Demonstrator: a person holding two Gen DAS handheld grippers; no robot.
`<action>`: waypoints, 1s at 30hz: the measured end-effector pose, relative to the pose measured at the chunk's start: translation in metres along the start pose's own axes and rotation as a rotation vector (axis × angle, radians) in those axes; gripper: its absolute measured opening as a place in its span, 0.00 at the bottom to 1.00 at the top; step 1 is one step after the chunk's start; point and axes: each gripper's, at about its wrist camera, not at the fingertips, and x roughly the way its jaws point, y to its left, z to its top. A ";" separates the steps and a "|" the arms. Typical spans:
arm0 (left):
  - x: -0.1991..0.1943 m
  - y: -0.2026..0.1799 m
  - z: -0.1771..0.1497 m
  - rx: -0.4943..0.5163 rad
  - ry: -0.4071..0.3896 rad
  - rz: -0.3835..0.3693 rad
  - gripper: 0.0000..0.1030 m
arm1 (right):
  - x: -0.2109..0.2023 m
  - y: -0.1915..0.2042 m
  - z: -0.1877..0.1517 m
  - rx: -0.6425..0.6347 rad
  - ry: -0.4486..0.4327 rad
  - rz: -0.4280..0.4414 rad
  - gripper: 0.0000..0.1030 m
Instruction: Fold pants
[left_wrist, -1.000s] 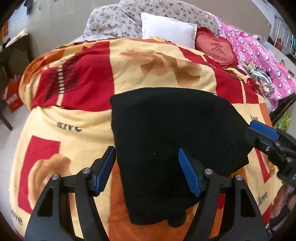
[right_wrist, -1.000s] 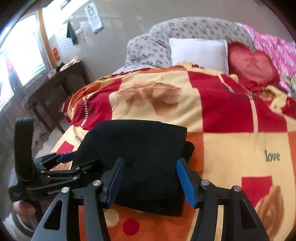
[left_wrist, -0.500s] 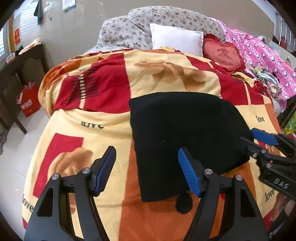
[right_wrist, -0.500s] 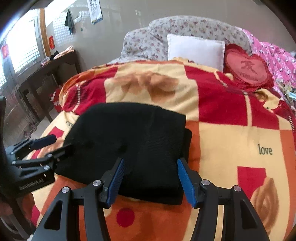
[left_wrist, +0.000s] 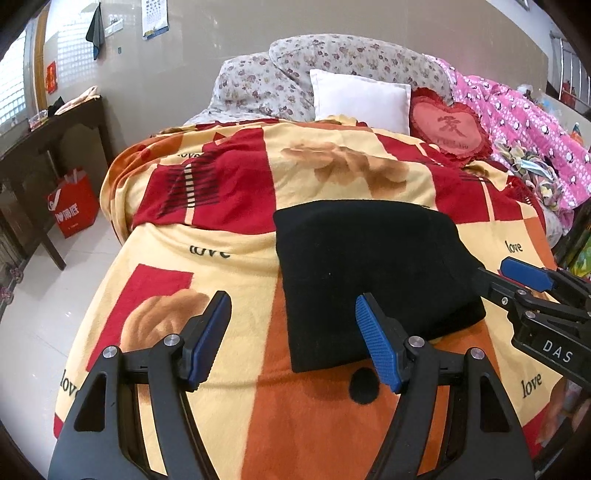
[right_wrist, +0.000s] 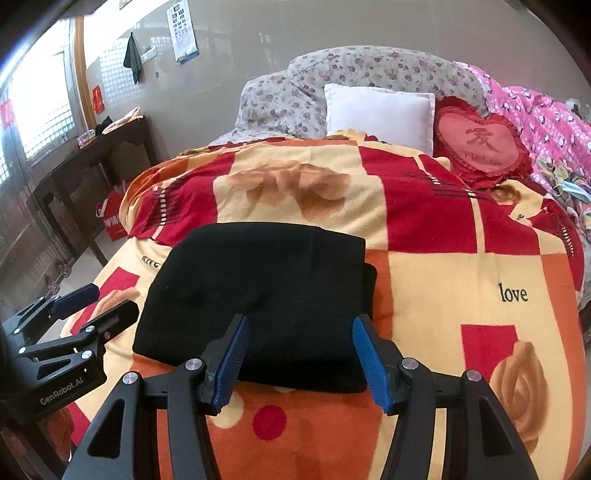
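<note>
Black pants (left_wrist: 369, 273) lie folded into a compact rectangle on the patterned yellow, red and orange blanket (left_wrist: 221, 258). They also show in the right wrist view (right_wrist: 266, 295). My left gripper (left_wrist: 293, 339) is open and empty, just short of the pants' near left corner. My right gripper (right_wrist: 297, 354) is open and empty, its fingers straddling the pants' near edge from above. The right gripper shows in the left wrist view (left_wrist: 524, 280) at the pants' right side. The left gripper shows in the right wrist view (right_wrist: 92, 306) at their left side.
A white pillow (left_wrist: 360, 99), a red heart cushion (left_wrist: 448, 127) and flowered pillows (left_wrist: 258, 85) lie at the bed's head. A pink quilt (left_wrist: 524, 122) lies on the right. A dark wooden table (left_wrist: 37, 147) and a red bag (left_wrist: 74, 206) stand left of the bed.
Both grippers have drawn back and up from the folded pants. The pants now lie further ahead in both views. Both grippers stay open.
</note>
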 end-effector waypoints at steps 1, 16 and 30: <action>-0.001 0.000 -0.001 0.000 -0.003 0.000 0.68 | -0.001 0.000 -0.001 0.002 0.001 -0.001 0.55; -0.012 -0.004 -0.008 0.005 -0.007 0.014 0.69 | -0.005 -0.003 -0.008 0.020 0.011 -0.008 0.55; -0.009 -0.011 -0.012 0.039 -0.023 0.064 0.68 | -0.004 -0.004 -0.011 0.020 0.016 -0.014 0.55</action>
